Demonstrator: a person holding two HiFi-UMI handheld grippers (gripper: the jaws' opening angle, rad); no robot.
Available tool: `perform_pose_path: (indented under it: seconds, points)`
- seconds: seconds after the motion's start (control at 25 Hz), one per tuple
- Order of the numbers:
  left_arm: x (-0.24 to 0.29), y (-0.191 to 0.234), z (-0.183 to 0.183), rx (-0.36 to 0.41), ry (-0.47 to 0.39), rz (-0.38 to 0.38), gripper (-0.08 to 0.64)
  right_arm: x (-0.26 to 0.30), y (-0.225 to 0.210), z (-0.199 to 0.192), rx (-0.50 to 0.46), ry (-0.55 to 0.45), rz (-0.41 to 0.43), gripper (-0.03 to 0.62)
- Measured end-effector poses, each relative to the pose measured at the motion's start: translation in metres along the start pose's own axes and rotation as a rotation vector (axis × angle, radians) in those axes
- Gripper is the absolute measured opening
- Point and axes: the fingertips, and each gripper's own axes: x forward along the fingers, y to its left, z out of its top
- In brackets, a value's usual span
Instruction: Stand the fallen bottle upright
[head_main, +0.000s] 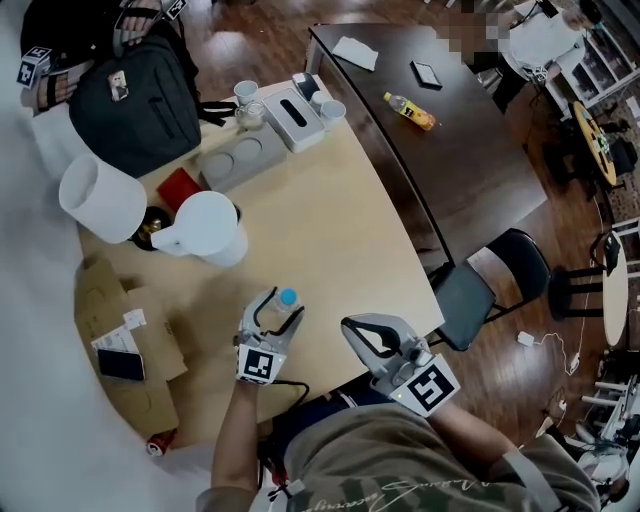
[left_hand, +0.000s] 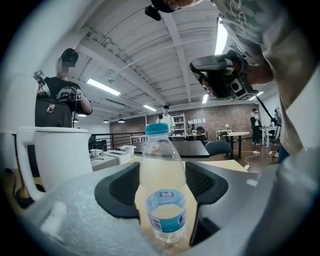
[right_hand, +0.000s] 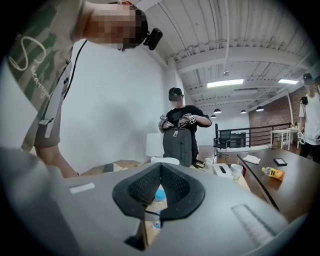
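Observation:
A clear plastic bottle (head_main: 286, 308) with a blue cap and pale liquid stands upright near the front edge of the beige table (head_main: 330, 220). My left gripper (head_main: 280, 310) is shut on it, a pad pressed on either side. In the left gripper view the bottle (left_hand: 161, 185) fills the gap between the dark pads (left_hand: 120, 192). Whether its base rests on the table I cannot tell. My right gripper (head_main: 352, 327) hovers just to the right of the bottle, shut and holding nothing. In the right gripper view the blue cap (right_hand: 160, 194) peeks out below the closed right gripper (right_hand: 160, 169).
A white pitcher (head_main: 205, 228) and a white jug (head_main: 100, 198) stand behind the bottle to the left. A black backpack (head_main: 135, 100), a tissue box (head_main: 292, 118) and cups sit at the far end. A dark table (head_main: 470, 170) carries a yellow bottle (head_main: 410, 111). A chair (head_main: 480, 285) is right.

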Motion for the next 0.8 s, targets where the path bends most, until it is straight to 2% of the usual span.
perform_pose_path:
  seconds: [0.28, 0.52, 0.56, 0.64, 0.68, 0.76, 0.8]
  points:
    - [-0.012, 0.003, 0.005, -0.06, -0.045, 0.009, 0.307, -0.01, -0.003, -0.001, 0.005, 0.002, -0.019, 0.005]
    - [-0.029, -0.004, 0.021, -0.015, -0.06, -0.002, 0.31, -0.019, -0.003, 0.003, 0.013, -0.007, -0.065, 0.005]
    - [-0.036, -0.004, 0.03, -0.018, -0.074, 0.007, 0.31, -0.021, -0.001, 0.006, 0.013, -0.015, -0.071, 0.005]
    - [-0.055, -0.006, 0.056, -0.079, -0.105, 0.03, 0.308, -0.027, 0.004, 0.013, 0.016, -0.032, -0.084, 0.005]
    - [-0.065, -0.009, 0.074, -0.116, -0.117, 0.035, 0.307, -0.031, 0.006, 0.016, 0.014, -0.044, -0.09, 0.005]
    - [-0.084, -0.011, 0.115, -0.138, -0.159, 0.06, 0.3, -0.041, 0.009, 0.021, 0.001, -0.073, -0.098, 0.005]
    - [-0.094, -0.01, 0.136, -0.139, -0.194, 0.098, 0.264, -0.046, 0.009, 0.021, -0.008, -0.086, -0.101, 0.005]
